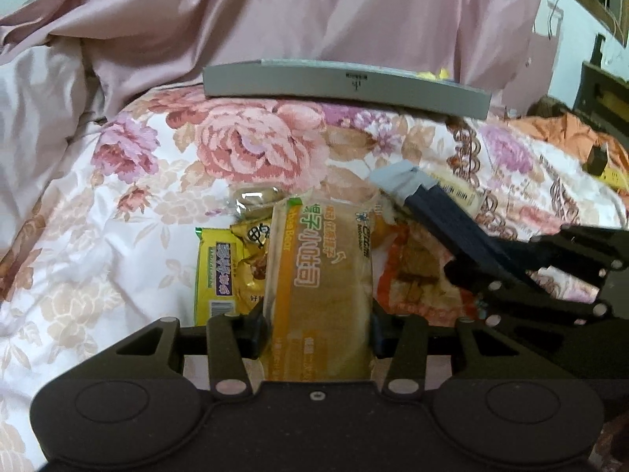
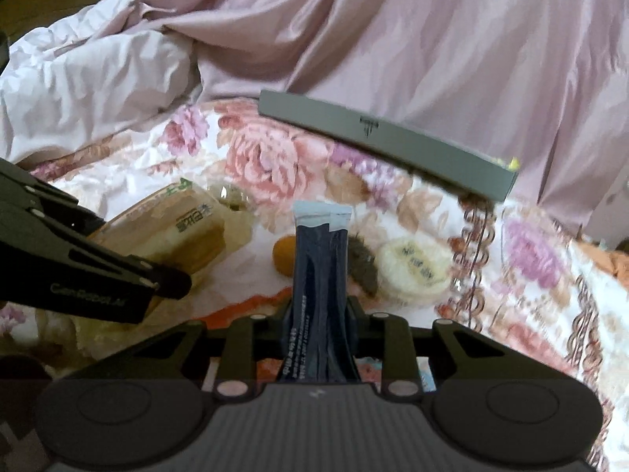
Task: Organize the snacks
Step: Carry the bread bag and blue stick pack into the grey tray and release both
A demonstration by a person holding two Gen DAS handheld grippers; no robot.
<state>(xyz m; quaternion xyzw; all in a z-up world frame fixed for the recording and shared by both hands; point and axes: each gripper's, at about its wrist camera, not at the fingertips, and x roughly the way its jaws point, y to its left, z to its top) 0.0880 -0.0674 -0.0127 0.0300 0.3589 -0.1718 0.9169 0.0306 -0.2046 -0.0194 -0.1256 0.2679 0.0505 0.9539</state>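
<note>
left gripper (image 1: 318,332): clamped on orange bread pack (image 1: 318,271), lifted above snack pile (image 1: 243,259)
right gripper (image 2: 318,328): shut on dark stick sachets (image 2: 319,259)
grey tray (image 1: 346,85): far side of floral quilt (image 1: 129,212), well apart
risk: slick sachets may slip; grippers close, may collide

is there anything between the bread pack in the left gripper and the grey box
Nothing visible. The left gripper holds the bread pack, and only bare flowered bedspread lies between it and the grey box. The loose snacks sit low, beside the pack.
</note>
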